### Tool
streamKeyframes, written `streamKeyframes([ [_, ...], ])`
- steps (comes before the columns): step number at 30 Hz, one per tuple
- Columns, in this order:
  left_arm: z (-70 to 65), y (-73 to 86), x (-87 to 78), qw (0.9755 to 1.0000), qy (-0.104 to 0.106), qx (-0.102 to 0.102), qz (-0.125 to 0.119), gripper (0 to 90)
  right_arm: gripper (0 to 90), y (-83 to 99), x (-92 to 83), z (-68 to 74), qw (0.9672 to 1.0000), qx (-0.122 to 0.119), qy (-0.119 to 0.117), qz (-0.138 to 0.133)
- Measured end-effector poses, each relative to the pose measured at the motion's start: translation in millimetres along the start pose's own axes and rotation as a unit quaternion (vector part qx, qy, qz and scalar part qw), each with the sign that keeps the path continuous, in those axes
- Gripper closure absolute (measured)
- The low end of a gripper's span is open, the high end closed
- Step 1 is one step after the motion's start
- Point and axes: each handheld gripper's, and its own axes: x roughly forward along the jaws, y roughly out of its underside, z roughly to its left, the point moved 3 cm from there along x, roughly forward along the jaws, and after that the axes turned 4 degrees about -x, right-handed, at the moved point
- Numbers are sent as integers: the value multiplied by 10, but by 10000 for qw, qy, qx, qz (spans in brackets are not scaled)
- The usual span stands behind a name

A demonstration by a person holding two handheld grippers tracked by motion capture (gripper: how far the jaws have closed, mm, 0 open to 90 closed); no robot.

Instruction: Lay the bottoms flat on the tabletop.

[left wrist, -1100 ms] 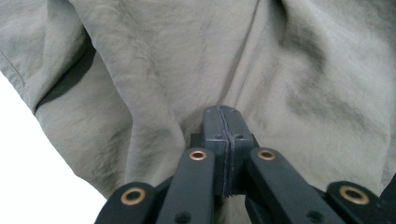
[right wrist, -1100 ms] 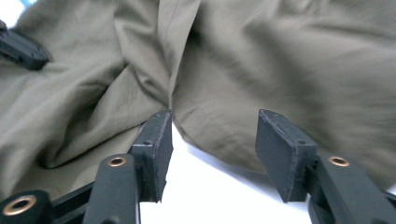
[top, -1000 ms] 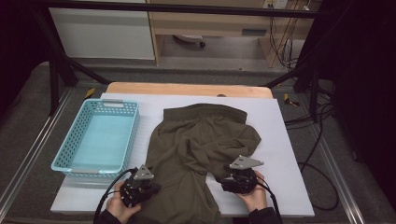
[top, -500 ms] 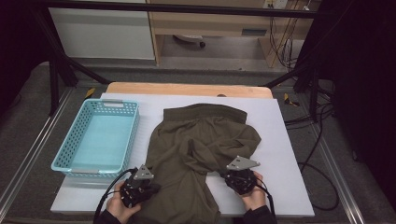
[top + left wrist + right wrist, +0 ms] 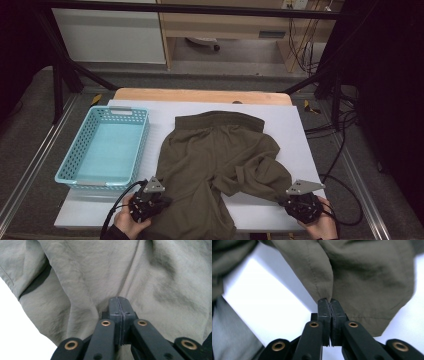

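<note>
An olive-green garment (image 5: pixel 215 165) is seen spread over the white counter (image 5: pixel 280 210), wrinkled and loosely bunched, with one leg drawn out toward the near right corner and the other hanging past the near edge. Its cloth looks thin and creased, with a stitched hem visible in the right gripper view (image 5: pixel 362 277).

At the near left, the left gripper (image 5: pixel 150 202) is held in a hand (image 5: pixel 125 222); its jaws are pressed fully together, and a fold of the garment (image 5: pixel 125 272) is pinched between them. At the near right corner, the right gripper (image 5: pixel 295 200) is held by the other hand (image 5: pixel 325 225); its jaws have just been closing and are now clamped together on the hem edge of the drawn-out leg, the cloth being lifted slightly off the counter.

Farther back, an elastic waistband (image 5: pixel 220 120) is laid flat near the far edge. A light-blue perforated basket (image 5: pixel 102 150) is set just beside the garment on the left.
</note>
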Motion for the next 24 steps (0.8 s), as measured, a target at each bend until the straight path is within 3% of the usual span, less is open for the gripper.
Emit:
streamKeyframes([
  [2,3,0,0,10000,15,-14,-1,892,761,24,2,-7,9999,89,-18,-117],
  [4,4,0,0,10000,19,-16,-4,892,683,-32,-43,10,9989,163,-147,-418],
  [5,3,0,0,10000,14,-9,-4,892,606,-81,-72,20,9978,180,-178,-610],
  [9,3,0,0,10000,14,0,-2,892,524,-322,-63,69,9922,369,-296,-1155],
  [16,5,1,0,10000,25,-3,-8,892,586,-522,461,192,9922,589,-653,-879],
  [19,5,1,0,10000,23,0,-7,892,612,-561,588,233,9904,666,-750,-946],
  [22,2,1,0,10000,13,9,-7,892,784,-575,637,279,9916,564,-705,-923],
  [24,3,1,0,10000,16,11,-5,892,847,-566,614,310,9913,524,-785,-916],
])
